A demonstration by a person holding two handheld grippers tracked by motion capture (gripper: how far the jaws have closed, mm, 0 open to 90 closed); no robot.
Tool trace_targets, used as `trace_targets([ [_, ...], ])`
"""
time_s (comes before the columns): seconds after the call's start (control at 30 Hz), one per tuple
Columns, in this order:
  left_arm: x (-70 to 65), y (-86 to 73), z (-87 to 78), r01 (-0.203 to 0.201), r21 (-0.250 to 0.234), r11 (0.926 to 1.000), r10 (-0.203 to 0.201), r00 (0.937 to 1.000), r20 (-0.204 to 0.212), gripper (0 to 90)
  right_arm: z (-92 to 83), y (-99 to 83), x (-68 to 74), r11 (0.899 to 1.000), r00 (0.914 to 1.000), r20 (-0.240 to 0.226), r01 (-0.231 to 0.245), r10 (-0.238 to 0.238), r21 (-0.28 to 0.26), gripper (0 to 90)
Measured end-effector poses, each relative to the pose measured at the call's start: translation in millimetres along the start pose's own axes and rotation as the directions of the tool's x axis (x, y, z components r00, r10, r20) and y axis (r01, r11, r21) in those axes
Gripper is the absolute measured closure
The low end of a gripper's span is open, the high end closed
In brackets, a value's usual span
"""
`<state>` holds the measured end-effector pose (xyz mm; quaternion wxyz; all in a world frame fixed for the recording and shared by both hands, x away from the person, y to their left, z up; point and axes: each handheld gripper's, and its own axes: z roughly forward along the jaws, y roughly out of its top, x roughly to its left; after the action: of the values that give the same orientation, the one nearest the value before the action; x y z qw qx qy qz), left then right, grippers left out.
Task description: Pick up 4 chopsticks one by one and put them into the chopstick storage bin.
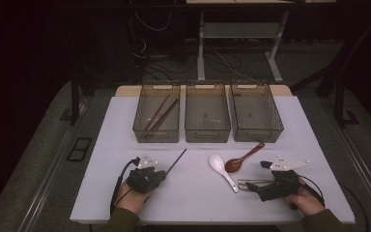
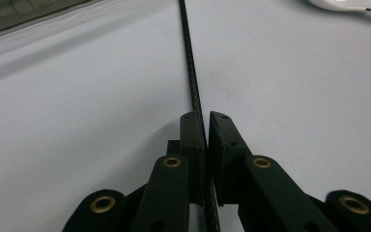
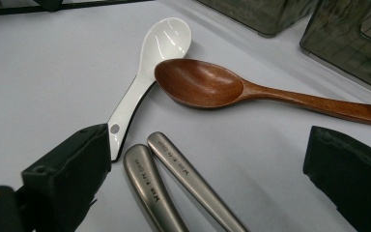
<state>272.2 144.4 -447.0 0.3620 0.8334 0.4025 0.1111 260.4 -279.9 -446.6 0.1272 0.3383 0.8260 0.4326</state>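
Left gripper (image 2: 206,126): my jaws are clamped on 1 black chopstick (image 2: 191,72), lying on the table (image 1: 198,188), near left.
Right gripper (image 3: 207,193): my jaws stand wide apart around 2 metal handles (image 3: 174,181), near right.
Spoons: white spoon (image 3: 159,53) touching wooden spoon (image 3: 207,84).

white ceramic spoon (image 3: 157,58) runs from 12 down to 8, wooden spoon (image 3: 251,92) lies across toward 3, bowls touching. two metal handles (image 3: 174,186) at 6 sit between the right gripper (image 3: 212,179) jaws, wide apart.
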Motion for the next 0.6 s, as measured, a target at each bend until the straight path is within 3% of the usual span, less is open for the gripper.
trace_targets([
  [0.3, -2.0, 2.9, 0.5, 0.003, 0.014, 0.9999, -0.002, 0.9999, -0.011, 85.2, 0.0, 0.0, -0.1, 1.000, 1.0000, 0.000, 0.000, 0.000, 0.000, 2.9],
  [0.6, -1.2, 5.3, -2.7, -0.007, 0.009, 0.9999, 0.007, 0.9999, 0.012, 85.4, -0.2, 0.0, -0.2, 1.000, 1.0000, -0.001, -0.001, 0.001, 0.000, 3.0],
])
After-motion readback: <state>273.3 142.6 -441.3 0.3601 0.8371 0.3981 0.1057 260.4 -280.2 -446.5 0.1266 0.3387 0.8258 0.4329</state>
